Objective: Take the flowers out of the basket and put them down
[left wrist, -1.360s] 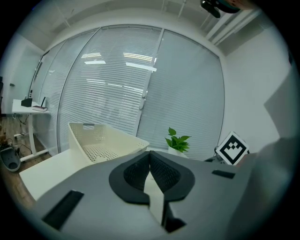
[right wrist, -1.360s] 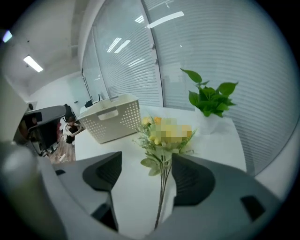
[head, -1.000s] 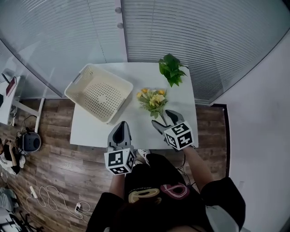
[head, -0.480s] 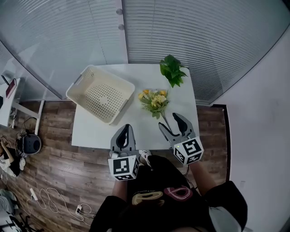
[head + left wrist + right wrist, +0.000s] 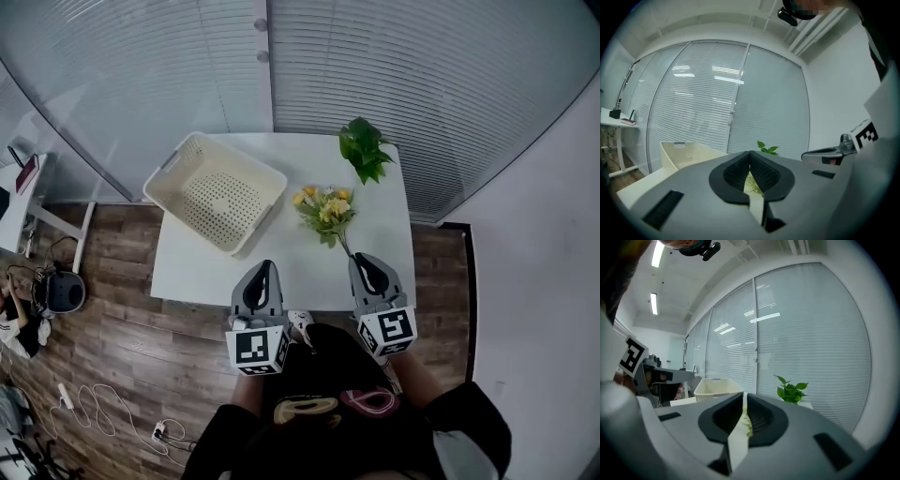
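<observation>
The front half of the bench (image 5: pixel 202 272) lies bare, and both grippers hang at its near edge, well apart from each other. The basket (image 5: pixel 216 192) fills the left rear corner, one corner reaching the bench's left edge. The plant (image 5: pixel 366 150) stands at the right rear edge. Between them, out of the basket, the flowers (image 5: pixel 326 208) lie flat on the bench. Their stem runs toward the right gripper (image 5: pixel 362 259) and ends just beside its tips (touching or not, I cannot tell). That gripper's jaws have just been closing and now meet with nothing between them. The left gripper (image 5: pixel 264 266) is closed too, and empty.

The bench is smooth and white, set against blinds (image 5: pixel 394 75) behind glass. A plain wall (image 5: pixel 553 262) rises at the right. The wood-plank floor (image 5: pixel 112 356) carries loose cables (image 5: pixel 94 408) at the left.

The basket is cream plastic, rectangular, with a perforated bottom and slotted sides. The flowers are yellow and orange among green leaves; the plant has broad, glossy green leaves.
</observation>
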Tool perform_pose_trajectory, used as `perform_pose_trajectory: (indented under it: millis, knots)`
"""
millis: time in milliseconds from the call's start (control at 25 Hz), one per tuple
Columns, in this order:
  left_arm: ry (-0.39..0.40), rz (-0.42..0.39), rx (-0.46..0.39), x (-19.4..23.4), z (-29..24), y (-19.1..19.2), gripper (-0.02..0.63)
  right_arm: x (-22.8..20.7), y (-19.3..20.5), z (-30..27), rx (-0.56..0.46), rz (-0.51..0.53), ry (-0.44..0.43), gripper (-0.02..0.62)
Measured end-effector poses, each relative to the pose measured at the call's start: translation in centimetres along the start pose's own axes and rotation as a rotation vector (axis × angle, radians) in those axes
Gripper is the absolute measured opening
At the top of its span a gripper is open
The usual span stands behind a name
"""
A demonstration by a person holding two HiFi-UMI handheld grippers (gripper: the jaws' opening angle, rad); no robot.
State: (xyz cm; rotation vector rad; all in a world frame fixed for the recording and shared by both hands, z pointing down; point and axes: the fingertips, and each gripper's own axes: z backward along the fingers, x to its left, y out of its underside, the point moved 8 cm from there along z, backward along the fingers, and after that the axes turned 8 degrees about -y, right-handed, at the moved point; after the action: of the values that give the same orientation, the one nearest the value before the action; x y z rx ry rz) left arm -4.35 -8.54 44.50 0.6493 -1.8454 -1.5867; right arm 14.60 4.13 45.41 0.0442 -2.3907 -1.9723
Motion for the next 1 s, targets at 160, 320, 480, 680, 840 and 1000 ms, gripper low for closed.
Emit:
perform_pose_trajectory:
  millis: [160,320,480,680,840,1000]
  knots:
    - [-0.007,-0.007,-0.011,-0.05,0.15,-0.1,0.017,-0.15,0.84,-0.41,0.088,0.075,0.046,0.014]
    - [-0.015,-0.004,-0.016,0.08,0.35,-0.03,0.017,-0.52,0.88,-0.28,0.053,0.029,0.045,0.011]
    - [-0.025,-0.001,-0.013,0.22,0.69,0.12,0.017,-0.25,0.63,-0.04,0.024,0.029,0.037,0.009]
    - [-0.026,-0.006,-0.015,0.05,0.7,0.24,0.017,-0.26,0.63,0.07,0.027,0.04,0.034,0.009]
    - [-0.024,-0.008,-0.021,-0.07,0.56,0.08,0.017,-0.47,0.75,0.04,0.026,0.039,0.024,0.009]
    - [-0.024,-0.014,-0.025,-0.16,0.28,0.15,0.017,-0.57,0.83,-0.19,0.025,0.045,0.017,0.009]
